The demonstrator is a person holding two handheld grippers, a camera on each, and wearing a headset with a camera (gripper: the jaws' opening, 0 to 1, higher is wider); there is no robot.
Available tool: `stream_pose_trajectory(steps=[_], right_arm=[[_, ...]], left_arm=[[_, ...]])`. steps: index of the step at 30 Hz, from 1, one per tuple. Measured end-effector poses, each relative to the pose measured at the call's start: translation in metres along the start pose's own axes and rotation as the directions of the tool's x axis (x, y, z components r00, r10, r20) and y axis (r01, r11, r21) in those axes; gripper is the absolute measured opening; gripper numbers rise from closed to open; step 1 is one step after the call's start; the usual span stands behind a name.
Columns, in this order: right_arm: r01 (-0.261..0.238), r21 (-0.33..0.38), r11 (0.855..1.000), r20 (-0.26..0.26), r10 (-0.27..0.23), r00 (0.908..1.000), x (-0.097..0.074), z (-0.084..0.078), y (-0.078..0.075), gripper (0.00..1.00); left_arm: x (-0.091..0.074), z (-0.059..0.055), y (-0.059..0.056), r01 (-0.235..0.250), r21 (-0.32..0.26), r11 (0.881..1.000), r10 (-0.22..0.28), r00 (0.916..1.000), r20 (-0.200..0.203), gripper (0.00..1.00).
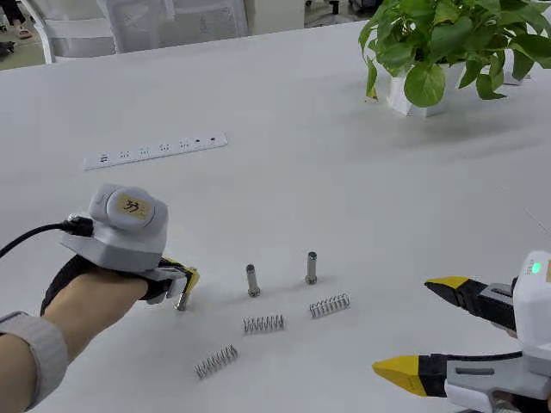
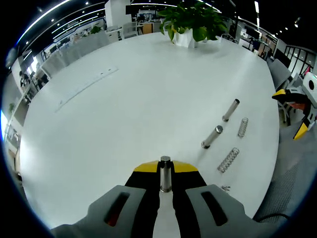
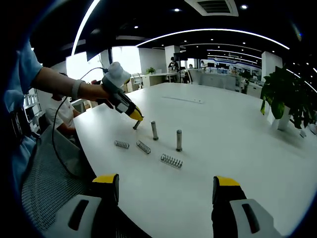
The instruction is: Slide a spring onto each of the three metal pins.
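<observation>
At eight o'clock on the white worktop (image 1: pixel 344 189), the left hand-held gripper (image 1: pixel 185 288) is clenched on a tilted metal pin (image 1: pixel 182 301), two upright pins (image 1: pixel 252 280) stand near centre with three loose springs (image 1: pixel 263 323) toward their six o'clock, and at four o'clock the right hand-held gripper (image 1: pixel 406 327) is released, jaws wide apart.

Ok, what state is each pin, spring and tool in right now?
left tool: shut on held pin.
right tool: open, empty.
held pin: gripped, tilted, no spring.
middle pin: upright on table, bare.
right pin: upright on table, bare.
left spring: lying loose on table.
middle spring: lying loose.
right spring: lying loose.
</observation>
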State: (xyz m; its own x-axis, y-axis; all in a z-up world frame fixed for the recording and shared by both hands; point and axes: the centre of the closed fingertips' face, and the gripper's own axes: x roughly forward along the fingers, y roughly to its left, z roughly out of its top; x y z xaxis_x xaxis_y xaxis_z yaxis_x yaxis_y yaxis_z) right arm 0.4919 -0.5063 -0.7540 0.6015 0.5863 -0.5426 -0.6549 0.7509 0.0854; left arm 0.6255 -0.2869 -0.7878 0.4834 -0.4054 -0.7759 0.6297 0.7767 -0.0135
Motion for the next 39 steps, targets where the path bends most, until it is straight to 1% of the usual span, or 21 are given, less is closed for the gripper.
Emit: stream_pose_trajectory(steps=[2,4,6,10,13,14,18,21,24,32,34,36,39], right_arm=[[-0.001,-0.001,1.000,-0.001,0.001,1.0000,0.000,0.000,0.000,0.77],[0.000,-0.002,1.000,0.000,0.000,1.0000,0.000,0.000,0.000,0.77],[0.000,-0.001,1.000,-0.001,0.000,1.0000,0.000,0.000,0.000,0.77],[-0.001,-0.004,1.000,-0.002,0.001,1.0000,0.000,0.000,0.000,0.77],[0.007,-0.011,1.000,0.008,-0.007,0.9999,-0.001,0.002,-0.001,0.78],[0.009,-0.007,1.000,0.012,-0.009,0.9999,-0.001,0.002,-0.002,0.78],[0.015,-0.013,1.000,0.019,-0.014,0.9997,-0.002,0.004,-0.002,0.82],[0.016,-0.021,1.000,0.017,-0.016,0.9997,-0.001,0.003,-0.002,0.85],[0.018,-0.019,1.000,0.016,-0.018,0.9997,-0.001,0.003,-0.002,0.89],[0.014,-0.020,1.000,0.007,-0.014,0.9999,0.000,0.001,-0.001,0.87],[0.016,-0.019,1.000,0.009,-0.015,0.9998,-0.001,0.001,-0.001,0.87],[0.015,-0.017,1.000,0.008,-0.015,0.9999,0.000,0.001,-0.001,0.86],[0.013,-0.016,1.000,0.007,-0.013,0.9999,0.000,0.001,-0.001,0.86]], left_arm=[[-0.003,0.000,-0.001,-0.001,-0.007,1.000,0.001,1.0000,0.008,0.04],[-0.006,0.001,-0.004,0.006,-0.008,1.000,-0.006,0.9996,0.026,0.04],[-0.008,0.000,-0.007,0.009,-0.003,1.000,-0.009,0.9996,0.028,0.04],[-0.009,-0.001,-0.006,0.012,0.000,1.000,-0.012,0.9993,0.036,0.04],[-0.011,-0.004,-0.007,0.010,0.015,1.000,-0.010,0.9992,0.038,0.05],[-0.013,-0.006,-0.011,0.007,0.019,1.000,-0.008,0.9992,0.039,0.05],[-0.016,-0.010,-0.008,0.001,0.020,1.000,-0.002,0.9988,0.049,0.05],[-0.020,-0.013,-0.011,-0.003,0.020,1.000,0.002,0.9983,0.059,0.05],[-0.021,-0.013,-0.010,-0.008,0.023,1.000,0.006,0.9982,0.060,0.05],[-0.019,-0.012,-0.011,-0.004,0.031,1.000,0.002,0.9982,0.061,0.05],[-0.017,-0.015,-0.011,-0.008,0.050,0.999,0.006,0.9986,0.052,0.05],[-0.016,-0.015,-0.012,-0.006,0.043,0.999,0.004,0.9983,0.058,0.05],[-0.015,-0.016,-0.011,-0.012,0.048,0.999,0.008,0.9977,0.067,0.05]])
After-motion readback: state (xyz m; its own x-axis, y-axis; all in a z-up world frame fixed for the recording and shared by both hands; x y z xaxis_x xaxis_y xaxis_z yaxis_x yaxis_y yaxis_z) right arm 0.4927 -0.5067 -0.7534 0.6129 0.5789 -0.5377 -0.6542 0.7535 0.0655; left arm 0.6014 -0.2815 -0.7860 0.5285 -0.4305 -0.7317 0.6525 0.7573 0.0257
